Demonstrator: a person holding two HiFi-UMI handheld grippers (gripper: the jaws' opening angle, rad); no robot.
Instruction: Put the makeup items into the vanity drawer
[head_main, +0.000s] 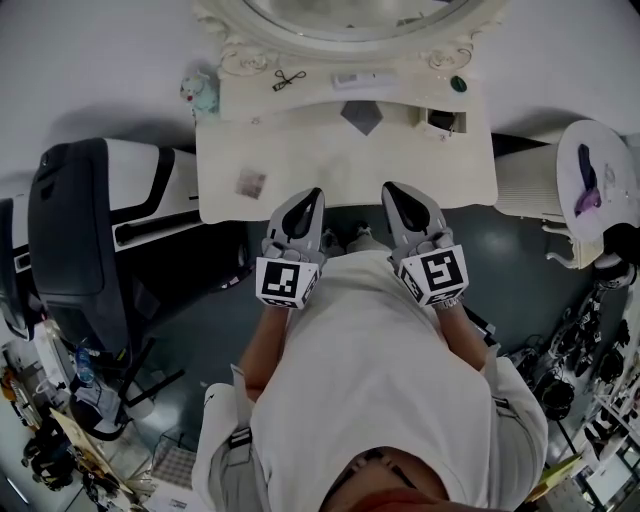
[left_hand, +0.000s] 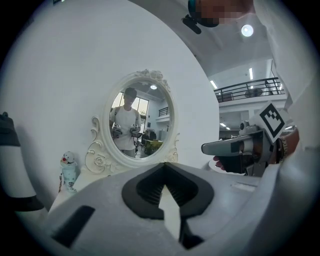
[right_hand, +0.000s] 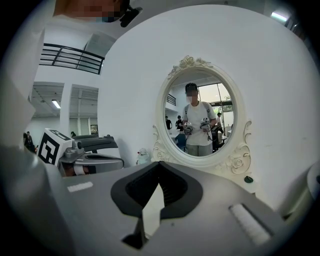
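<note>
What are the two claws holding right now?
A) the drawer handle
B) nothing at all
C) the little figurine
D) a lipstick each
B: the left claw and right claw are both shut with nothing between their tips, above the near edge of the vanity.

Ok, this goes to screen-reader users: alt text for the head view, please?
Seen from above, a person stands at a white vanity table, holding the left gripper and right gripper side by side over its near edge, both shut and empty. A white tube, a dark square item and a figurine sit on top, below an ornate mirror.
</note>
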